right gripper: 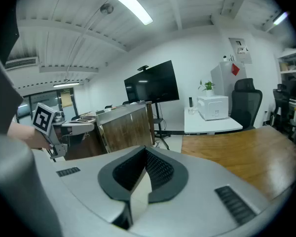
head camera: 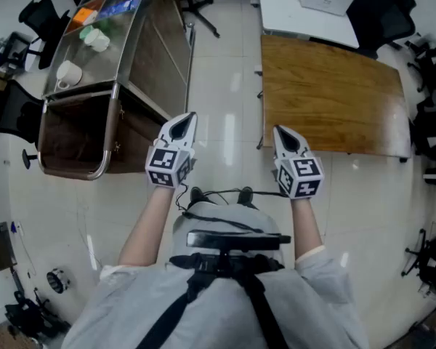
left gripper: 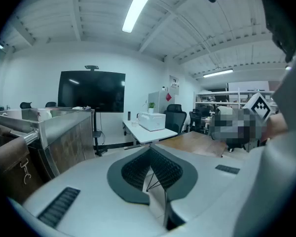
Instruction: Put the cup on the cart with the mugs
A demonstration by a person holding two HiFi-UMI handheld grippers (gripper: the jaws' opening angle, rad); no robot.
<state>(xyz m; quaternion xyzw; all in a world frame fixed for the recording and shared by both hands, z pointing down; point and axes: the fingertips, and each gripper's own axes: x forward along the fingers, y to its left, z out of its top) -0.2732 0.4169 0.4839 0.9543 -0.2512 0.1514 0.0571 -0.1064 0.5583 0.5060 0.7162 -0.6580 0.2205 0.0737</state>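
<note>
The metal-topped cart (head camera: 123,46) stands at the upper left, and it also shows in the left gripper view (left gripper: 64,132). A white mug (head camera: 69,72) sits near the cart's front end, with two pale cups (head camera: 96,38) farther back. My left gripper (head camera: 185,116) hovers over the floor just right of the cart; its jaws (left gripper: 150,149) are shut with nothing between them. My right gripper (head camera: 280,131) hangs near the wooden table's front edge, also shut and empty (right gripper: 145,149). Neither gripper holds a cup.
A brown wooden table (head camera: 327,93) stands to the right, with a white table (head camera: 294,9) carrying a white box behind it. Black office chairs (head camera: 381,13) ring the room. A strip of pale floor (head camera: 229,86) runs between the cart and the tables.
</note>
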